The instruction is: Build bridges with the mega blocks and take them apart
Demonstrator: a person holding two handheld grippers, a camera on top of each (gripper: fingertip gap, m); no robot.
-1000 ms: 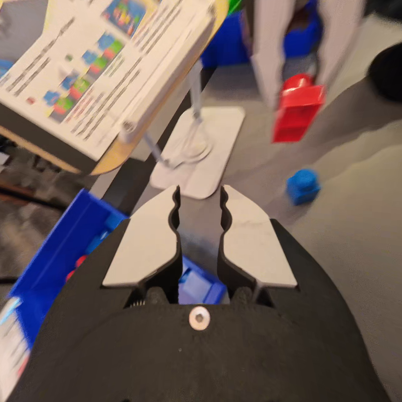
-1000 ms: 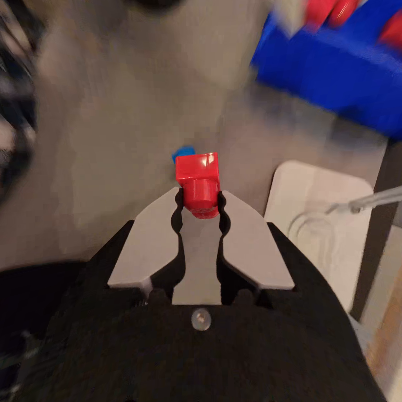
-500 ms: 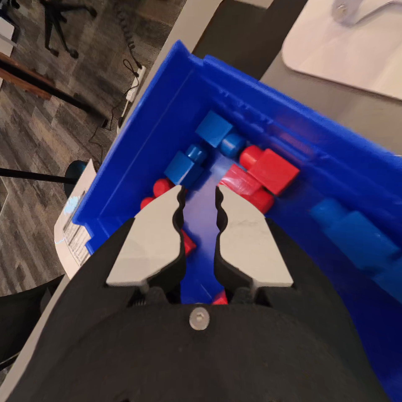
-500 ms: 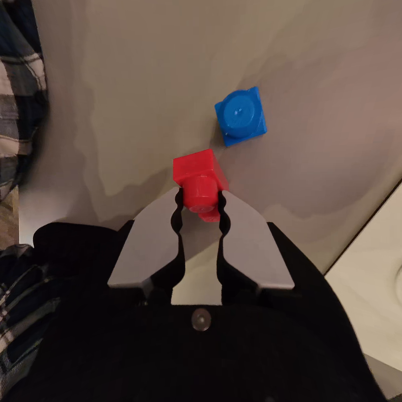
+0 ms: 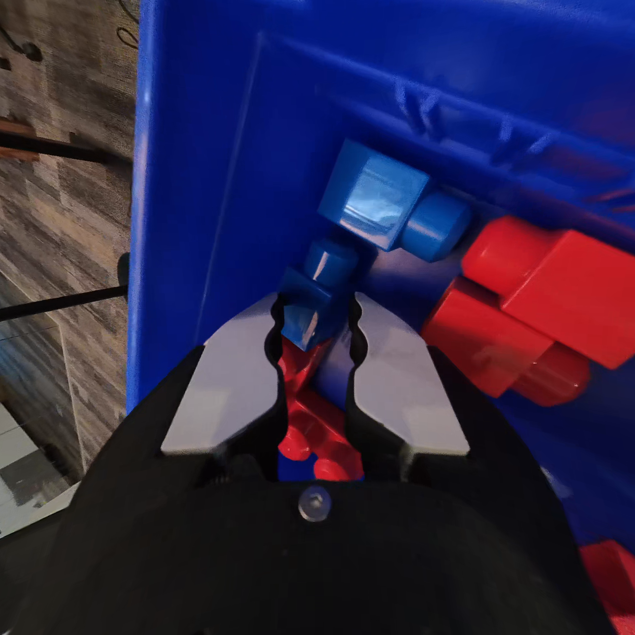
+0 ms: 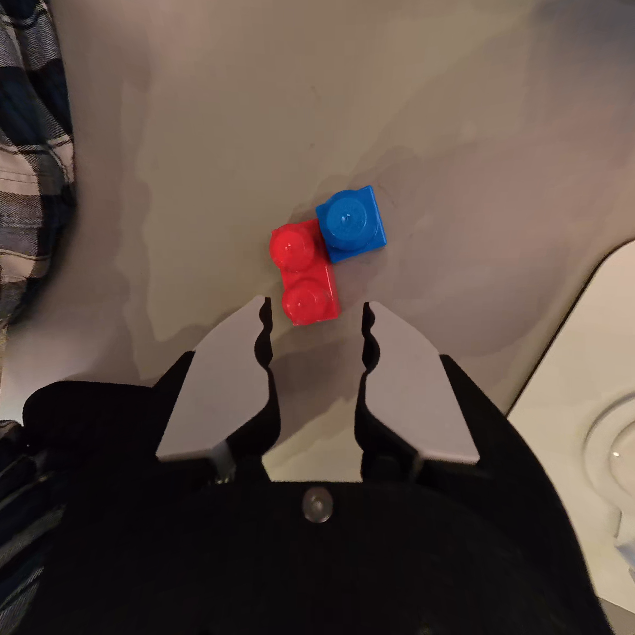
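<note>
Blocks on my right side: where do they lie? (observer)

Right wrist view: a red two-stud block (image 6: 305, 275) stands studs up on the grey worktop (image 6: 240, 137), its far corner touching a blue one-stud block (image 6: 350, 223). A white base plate (image 6: 567, 343) lies off to the right and plaid cloth (image 6: 27, 137) shows at the left edge. (operator)

And your right gripper? (observer)

My right gripper (image 6: 318, 305) hangs over the worktop with its fingers wide apart. The near end of the red block shows between the tips, with a clear gap on each side, so nothing is gripped. (operator)

Left side? (observer)

Left wrist view: my left gripper (image 5: 314, 309) reaches into a blue bin (image 5: 206, 137). A dark blue one-stud block (image 5: 305, 319) lies tilted between the fingertips, close against the left finger (image 5: 240, 360). I cannot tell whether the right finger presses on it, so I cannot tell whether it is clamped. (operator)

What else is in the bin? (observer)

A lighter blue block (image 5: 378, 202) just beyond, on its side; two large red blocks (image 5: 567, 292) stacked crosswise to the right; more red pieces (image 5: 309, 412) under my fingers. Patterned floor (image 5: 51, 206) shows past the bin wall. (operator)
</note>
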